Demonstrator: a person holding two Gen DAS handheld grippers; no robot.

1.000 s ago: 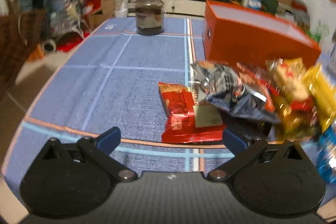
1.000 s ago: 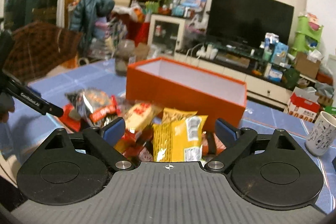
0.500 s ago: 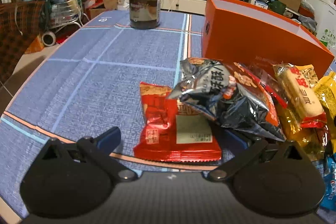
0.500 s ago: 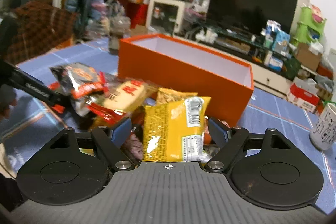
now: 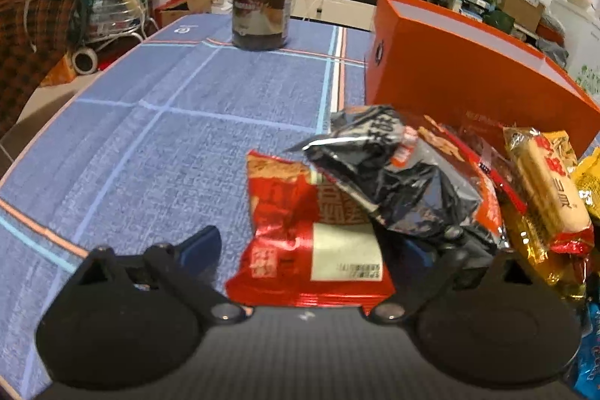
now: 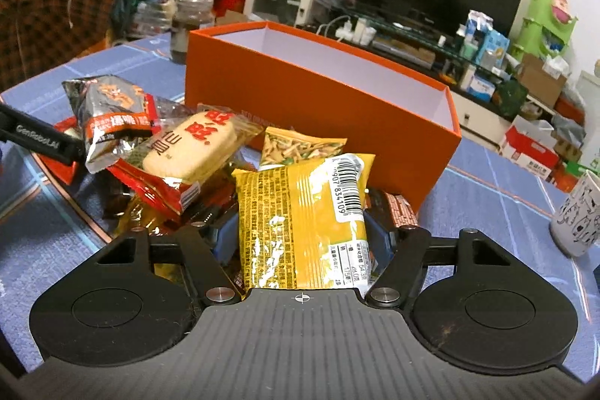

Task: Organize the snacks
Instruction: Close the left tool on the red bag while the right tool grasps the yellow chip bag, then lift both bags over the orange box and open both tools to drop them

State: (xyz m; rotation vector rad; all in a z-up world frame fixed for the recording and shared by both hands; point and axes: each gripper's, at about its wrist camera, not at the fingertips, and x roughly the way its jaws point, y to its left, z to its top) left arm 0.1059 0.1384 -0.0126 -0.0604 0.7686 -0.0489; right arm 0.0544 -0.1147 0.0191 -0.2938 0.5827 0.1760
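A pile of snack packets lies in front of an open orange box (image 5: pixel 468 77), which also shows in the right wrist view (image 6: pixel 318 100). My left gripper (image 5: pixel 311 250) is open around a flat red packet (image 5: pixel 311 231); its right finger is partly hidden under a black foil bag (image 5: pixel 397 171). My right gripper (image 6: pixel 300 238) is open, its blue pads close on both sides of a yellow packet (image 6: pixel 303 216). A rice-cracker packet (image 6: pixel 191 145) and the black bag (image 6: pixel 108 107) lie to the left.
A dark glass jar (image 5: pixel 261 6) stands at the far side of the blue table (image 5: pixel 168 137). A white patterned mug (image 6: pixel 577 216) stands at the right. Behind the table are a TV stand, a chair and household clutter.
Both grippers have moved forward into the snack pile. The left now straddles the red packet; the right's fingers have narrowed around the yellow packet.
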